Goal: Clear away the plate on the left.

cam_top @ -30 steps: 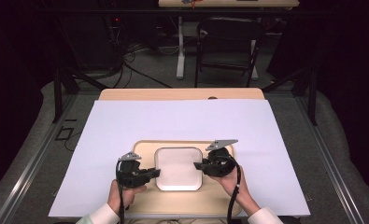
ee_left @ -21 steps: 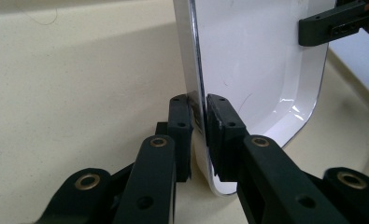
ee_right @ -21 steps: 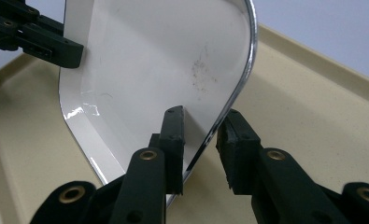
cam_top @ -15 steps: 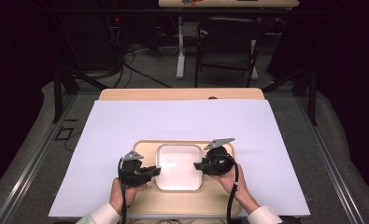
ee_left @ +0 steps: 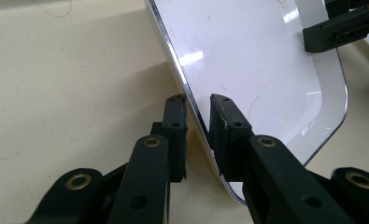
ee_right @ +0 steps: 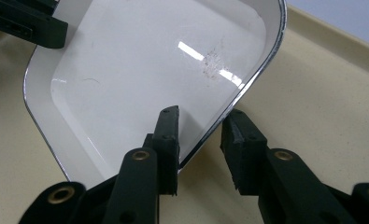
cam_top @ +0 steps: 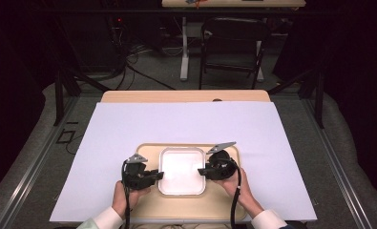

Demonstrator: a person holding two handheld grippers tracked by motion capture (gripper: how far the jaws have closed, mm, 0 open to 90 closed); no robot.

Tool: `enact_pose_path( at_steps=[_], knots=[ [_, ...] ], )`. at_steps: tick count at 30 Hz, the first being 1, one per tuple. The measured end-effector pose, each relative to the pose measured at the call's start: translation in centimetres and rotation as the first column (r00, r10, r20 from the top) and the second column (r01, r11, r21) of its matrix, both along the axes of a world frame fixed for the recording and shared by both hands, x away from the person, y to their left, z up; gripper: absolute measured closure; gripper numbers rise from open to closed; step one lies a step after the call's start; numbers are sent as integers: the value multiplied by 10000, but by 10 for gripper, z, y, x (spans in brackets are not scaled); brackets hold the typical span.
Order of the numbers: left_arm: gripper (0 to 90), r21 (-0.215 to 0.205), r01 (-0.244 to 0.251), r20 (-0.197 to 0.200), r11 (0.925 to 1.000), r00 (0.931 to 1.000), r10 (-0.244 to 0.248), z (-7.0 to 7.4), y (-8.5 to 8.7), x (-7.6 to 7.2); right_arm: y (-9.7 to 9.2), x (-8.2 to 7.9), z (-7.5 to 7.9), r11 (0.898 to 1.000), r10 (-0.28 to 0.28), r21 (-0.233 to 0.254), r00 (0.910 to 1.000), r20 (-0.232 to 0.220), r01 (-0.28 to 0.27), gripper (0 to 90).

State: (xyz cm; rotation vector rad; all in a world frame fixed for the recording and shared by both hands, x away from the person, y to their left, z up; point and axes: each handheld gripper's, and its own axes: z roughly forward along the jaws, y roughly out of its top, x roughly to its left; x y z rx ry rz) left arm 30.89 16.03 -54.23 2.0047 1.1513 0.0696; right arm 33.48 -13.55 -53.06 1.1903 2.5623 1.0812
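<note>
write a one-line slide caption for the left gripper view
Left gripper straddling the rim of a white dish on a beige tray, jaws just easing apart.

dish (cam_top: 182, 170) on tray (cam_top: 150, 212), tongs either side

A white sheet (cam_top: 186, 124) covered most of a wooden table (cam_top: 183, 96), whose bare far edge showed beyond it. A beige board (cam_top: 186, 210) lay on the sheet at the near side. Grey carpet (cam_top: 152, 76) spread behind the table, with black cables (cam_top: 129, 57) trailing across it at the far left. A dark chair (cam_top: 234, 43) stood beyond, beside a white table leg (cam_top: 183, 52). Black metal struts (cam_top: 59, 95) rose at both sides of the table.
</note>
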Motion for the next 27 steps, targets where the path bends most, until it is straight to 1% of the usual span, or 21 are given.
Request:
enact_pose_path(
  at_steps=[12,19,21,22,23,24,25,27],
  knots=[
    [756,97,0,-45,10000,10000,0,-2,0,3,0,2,-3,9999,-53,111,9999,-157,55,656],
    [752,98,0,-136,10000,9999,2,-2,1,5,4,4,-4,10000,0,-36,9999,-119,0,625],
    [751,106,-24,-85,9999,10000,25,-3,1,5,4,4,-5,10000,-17,-63,9999,-125,16,615],
    [749,188,-7,-83,9998,10000,9,-3,1,6,5,5,-5,9999,-7,-104,9999,-103,6,611],
    [742,228,-24,-102,9997,9999,27,-4,1,6,5,5,-5,9996,-69,-284,10000,33,70,634],
    [742,237,-46,-208,9997,9998,51,-5,1,7,6,4,-6,9984,-79,-564,9999,154,88,629],
    [740,238,-50,-270,9997,9996,56,-6,2,8,7,5,-8,9972,-43,-741,9998,170,55,623],
    [738,206,-22,-397,9998,9992,30,-7,3,10,7,6,-11,9974,-19,-720,9999,103,26,618]
  ],
)
